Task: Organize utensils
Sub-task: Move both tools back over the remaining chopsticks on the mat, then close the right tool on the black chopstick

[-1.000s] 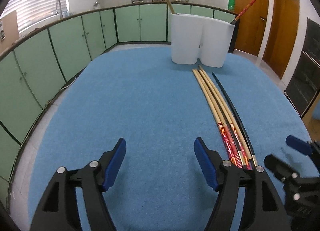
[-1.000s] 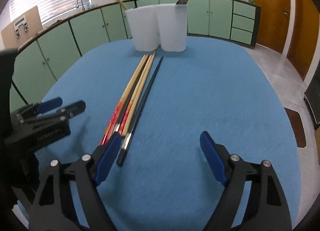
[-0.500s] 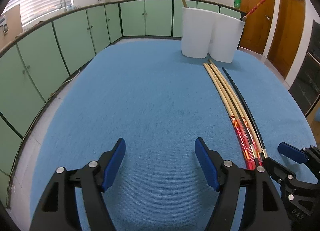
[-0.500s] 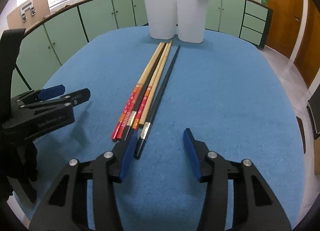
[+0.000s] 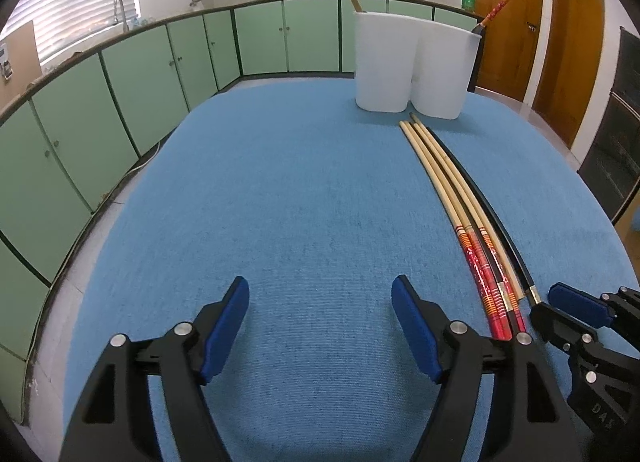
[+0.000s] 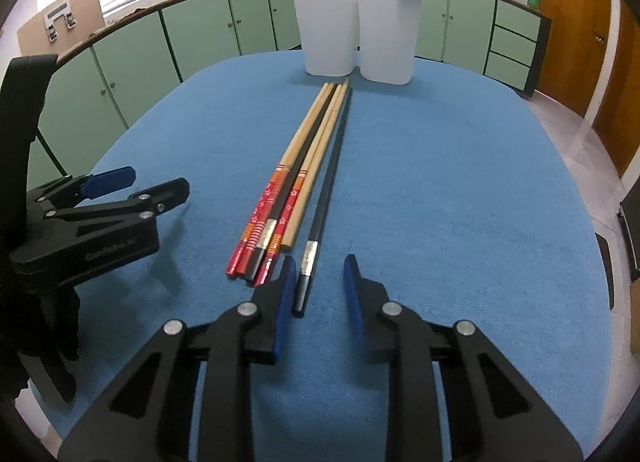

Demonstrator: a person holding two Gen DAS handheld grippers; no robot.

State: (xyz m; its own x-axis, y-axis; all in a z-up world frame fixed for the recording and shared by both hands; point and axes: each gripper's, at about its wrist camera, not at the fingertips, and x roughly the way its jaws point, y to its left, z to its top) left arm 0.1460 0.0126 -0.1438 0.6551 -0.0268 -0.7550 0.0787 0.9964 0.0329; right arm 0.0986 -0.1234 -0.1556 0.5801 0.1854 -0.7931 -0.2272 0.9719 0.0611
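Several wooden chopsticks with red patterned ends [image 6: 296,166] lie in a bundle on the blue tablecloth, with a black chopstick [image 6: 326,190] along their right side. My right gripper [image 6: 320,262] is over the black chopstick's near end. Its jaws are closing with that end between them, and a gap still shows at the right pad. My left gripper [image 5: 320,286] stands open over bare cloth, left of the bundle [image 5: 448,182]. The white two-cup holder [image 6: 356,34] stands at the far end with a wooden stick and a red-ended chopstick in it.
The blue cloth [image 5: 280,202] covers the whole round table. Green cabinets curve around behind it, and wooden doors stand at the right. The left gripper [image 6: 158,181] shows at the left of the right wrist view. The right gripper [image 5: 545,299] shows at the lower right of the left wrist view.
My right gripper's jaws have narrowed from wide apart to close around the black chopstick's near end. The left gripper has stayed where it was, still open.
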